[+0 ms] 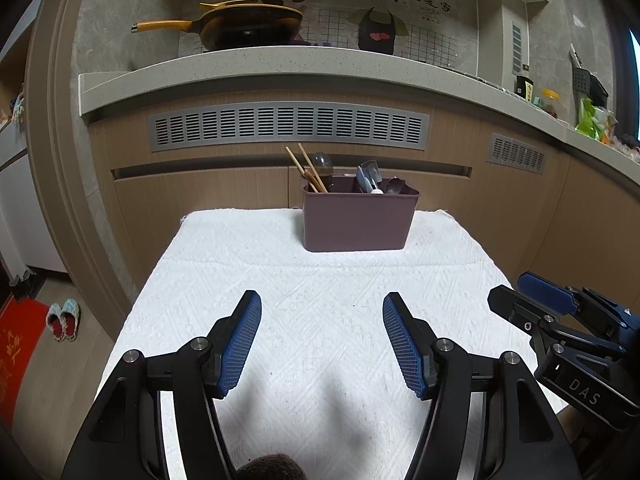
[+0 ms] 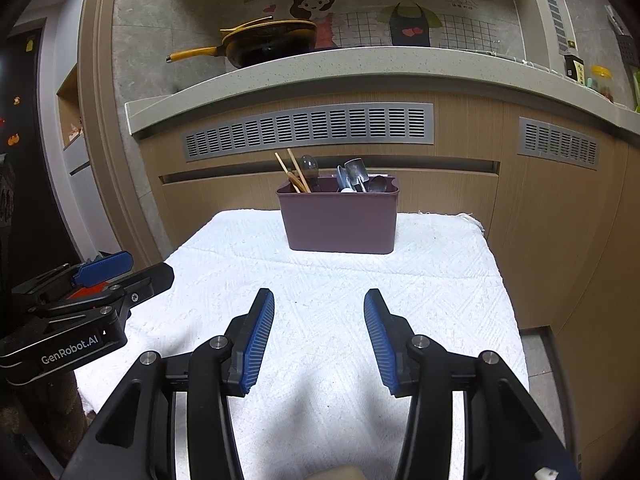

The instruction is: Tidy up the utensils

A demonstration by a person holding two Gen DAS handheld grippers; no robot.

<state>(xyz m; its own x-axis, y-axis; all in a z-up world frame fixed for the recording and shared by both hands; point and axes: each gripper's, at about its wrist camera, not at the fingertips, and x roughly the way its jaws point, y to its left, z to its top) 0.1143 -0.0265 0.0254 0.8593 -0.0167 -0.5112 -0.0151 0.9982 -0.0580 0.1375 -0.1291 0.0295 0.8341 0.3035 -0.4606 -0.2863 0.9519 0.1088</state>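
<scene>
Left gripper [image 1: 322, 340]: you are holding it low over the near end of the cloth, fingers spread wide apart, nothing between them. Right gripper [image 2: 319, 336]: you are holding it alongside, likewise spread and empty; each one is showing at the edge of the other's view.

Items, largest first:

1. Counter, under a white textured cloth [image 1: 320, 280]: you are facing it lengthwise; the cloth is lying bare between the grippers and the caddy.
2. Purple caddy [image 2: 340, 224]: it is standing upright at the far end of the cloth, well apart from both grippers.
3. Metal spoons and scoops [image 2: 358, 178]: they are leaning in the caddy's right part, heads up and crowding each other.
4. Dark ladle-like piece [image 2: 310, 168]: it is standing near the middle; its exact compartment cannot be told.
5. Wooden chopsticks [image 2: 294, 172]: they are slanting out of the left part, tips tilting leftward.

Handling note, as a judgement: every utensil seems to be sitting in the caddy already, so you are likely either finishing or about to sort. If reaching in, you are best approaching from above, pinching one handle at a time, and steadying the caddy's wall with the other gripper so it is not tipping.
</scene>
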